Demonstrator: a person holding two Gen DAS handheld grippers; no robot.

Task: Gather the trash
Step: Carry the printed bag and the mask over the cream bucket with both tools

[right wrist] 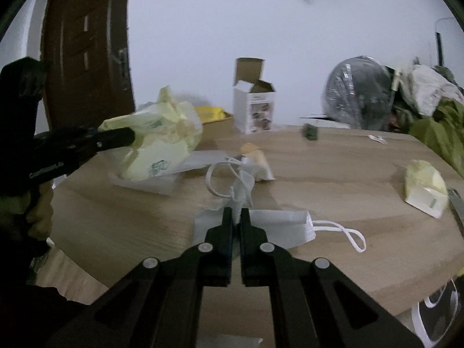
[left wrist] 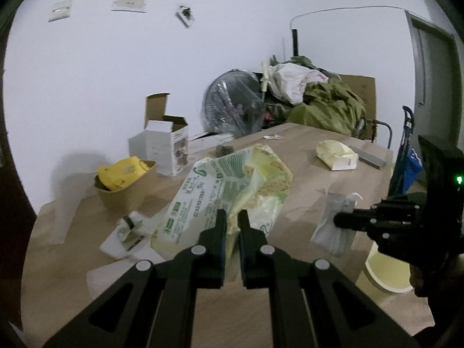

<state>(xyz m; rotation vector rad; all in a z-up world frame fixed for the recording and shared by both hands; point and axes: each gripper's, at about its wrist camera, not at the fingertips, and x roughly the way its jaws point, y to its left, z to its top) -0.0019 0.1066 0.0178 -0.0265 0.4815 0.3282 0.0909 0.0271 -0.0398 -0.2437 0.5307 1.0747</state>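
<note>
My left gripper [left wrist: 231, 215] is shut on a pale green and yellow snack bag [left wrist: 232, 185] and holds it lifted above the wooden table [left wrist: 304, 168]; the bag also shows in the right wrist view [right wrist: 162, 142]. My right gripper [right wrist: 236, 213] is shut on a thin white wrapper with loops [right wrist: 235, 179], just above a white face mask [right wrist: 278, 226] lying on the table. The right gripper shows at the right of the left wrist view [left wrist: 339, 220], by a grey wrapper [left wrist: 333, 223].
A brown paper bowl with a yellow packet [left wrist: 124, 182], an open white carton [left wrist: 165, 145], a crumpled pale yellow bag [left wrist: 336, 155] and small scraps lie on the table. A wrapped fan [left wrist: 232, 107] and piled clothes [left wrist: 327, 104] stand behind. A brown door [right wrist: 84, 52] is at left.
</note>
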